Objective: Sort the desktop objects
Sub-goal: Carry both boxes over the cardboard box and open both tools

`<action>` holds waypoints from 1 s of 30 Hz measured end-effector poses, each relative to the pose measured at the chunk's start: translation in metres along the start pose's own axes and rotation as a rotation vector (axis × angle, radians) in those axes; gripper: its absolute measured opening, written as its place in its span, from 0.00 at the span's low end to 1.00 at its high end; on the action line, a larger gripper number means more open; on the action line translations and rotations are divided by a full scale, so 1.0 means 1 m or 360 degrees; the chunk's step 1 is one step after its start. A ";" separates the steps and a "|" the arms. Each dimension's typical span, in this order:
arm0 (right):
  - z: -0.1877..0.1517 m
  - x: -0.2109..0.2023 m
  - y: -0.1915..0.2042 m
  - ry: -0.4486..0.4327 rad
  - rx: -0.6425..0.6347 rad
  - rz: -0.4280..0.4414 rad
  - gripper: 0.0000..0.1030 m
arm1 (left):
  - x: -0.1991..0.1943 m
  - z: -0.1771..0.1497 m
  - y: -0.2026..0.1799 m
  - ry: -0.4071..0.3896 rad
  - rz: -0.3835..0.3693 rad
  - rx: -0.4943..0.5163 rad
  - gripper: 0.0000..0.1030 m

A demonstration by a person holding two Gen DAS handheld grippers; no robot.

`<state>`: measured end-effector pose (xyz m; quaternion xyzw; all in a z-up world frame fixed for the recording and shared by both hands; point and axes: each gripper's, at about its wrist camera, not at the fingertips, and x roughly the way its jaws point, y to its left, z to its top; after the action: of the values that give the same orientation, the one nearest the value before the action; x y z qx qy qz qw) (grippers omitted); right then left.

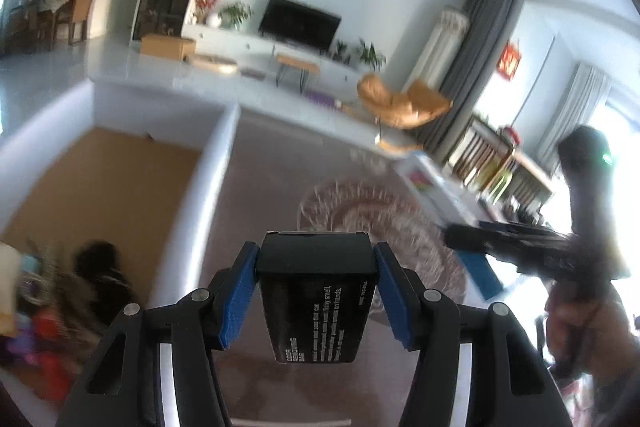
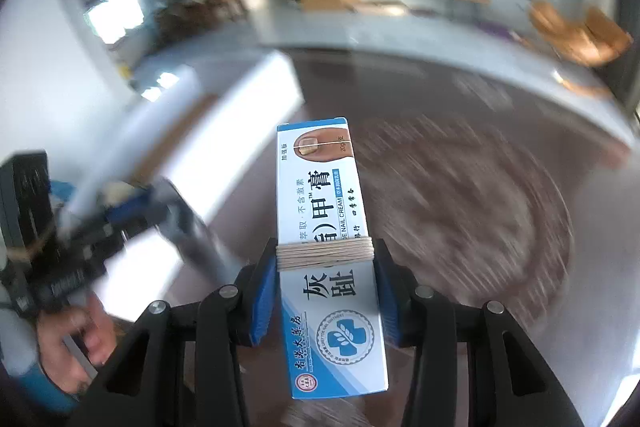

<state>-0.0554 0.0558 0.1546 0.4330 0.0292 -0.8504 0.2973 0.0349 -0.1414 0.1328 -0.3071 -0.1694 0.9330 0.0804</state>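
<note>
Left gripper (image 1: 316,291): seen in the left wrist view, lower centre of the frame; jaws clenched on the black box, blue pads (image 1: 237,301) pressed against its two sides.
Black box (image 1: 316,303): held clear of any surface, lower centre of the frame; white print on its upper face, end flap pointed away from the camera.
Right gripper (image 2: 326,291): seen in the right wrist view, lower centre of the frame; jaws clenched on the nail cream box, blue pads (image 2: 262,299) flat against its long edges.
Nail cream box (image 2: 326,247): white and blue carton, centre of the frame, extended well past the fingertips; pale thread (image 2: 325,257) wound around its middle, level with the pad tips.
Desk (image 2: 460,187): dark brown surface with a round pale pattern, below both boxes; heavily blurred.
White tray (image 1: 218,163): left half of the left wrist view, brown floor inside white walls; contents at lower left too blurred to identify.
Hand (image 2: 76,331): lower left of the right wrist view, wrapped around the other gripper's handle.
Background: television (image 1: 299,22) and tan chair (image 1: 400,103) in the upper part of the left wrist view.
</note>
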 end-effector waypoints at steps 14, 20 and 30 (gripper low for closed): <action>0.062 0.127 0.223 0.0134 -0.0313 0.0348 0.44 | -0.050 0.037 0.174 0.0159 0.0447 -0.0116 0.56; 0.058 0.197 0.217 0.0307 -0.0201 0.0234 0.63 | -0.005 0.038 0.214 0.0298 0.0805 -0.0157 0.76; 0.056 0.157 0.202 0.0146 -0.0365 0.0064 0.90 | -0.038 0.033 0.188 -0.0040 0.1176 -0.0125 1.00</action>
<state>-0.0588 -0.2024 0.1131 0.4351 0.1313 -0.8146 0.3603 0.0365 -0.3346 0.1095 -0.3390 -0.0838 0.8955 -0.2758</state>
